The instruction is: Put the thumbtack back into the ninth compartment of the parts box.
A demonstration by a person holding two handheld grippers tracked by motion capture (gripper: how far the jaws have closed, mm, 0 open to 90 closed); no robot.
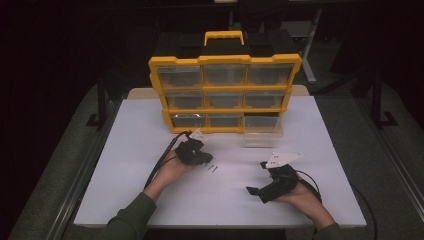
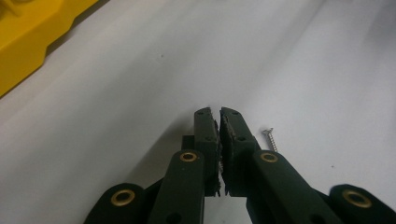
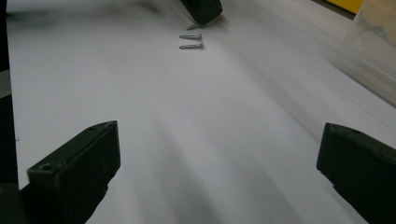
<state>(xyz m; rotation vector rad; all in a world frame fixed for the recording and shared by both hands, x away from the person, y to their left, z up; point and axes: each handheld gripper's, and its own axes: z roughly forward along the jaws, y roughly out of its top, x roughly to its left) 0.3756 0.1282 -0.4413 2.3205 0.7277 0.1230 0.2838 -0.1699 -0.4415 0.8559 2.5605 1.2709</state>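
Note:
Two small silver screws (image 3: 190, 36) lie side by side on the white table (image 1: 150, 150), just right of my left gripper (image 1: 207, 161). My left gripper (image 2: 219, 112) has its jaws pressed together, low over the table. In the right gripper view, a third screw (image 3: 192, 25) pokes out from under the left gripper's tip (image 3: 201, 10), apparently pinched there. One loose screw (image 2: 269, 139) lies beside its right jaw. My right gripper (image 1: 256, 177) rests near the table's front right, and its jaws (image 3: 219, 158) stand wide apart with nothing between them, facing the screws.
A yellow organizer (image 1: 225, 60) with clear drawers stands upright at the back of the table; its corner (image 2: 28, 37) is at the upper left of the left gripper view. One clear drawer (image 1: 262, 137) sits pulled out on the table in front of it.

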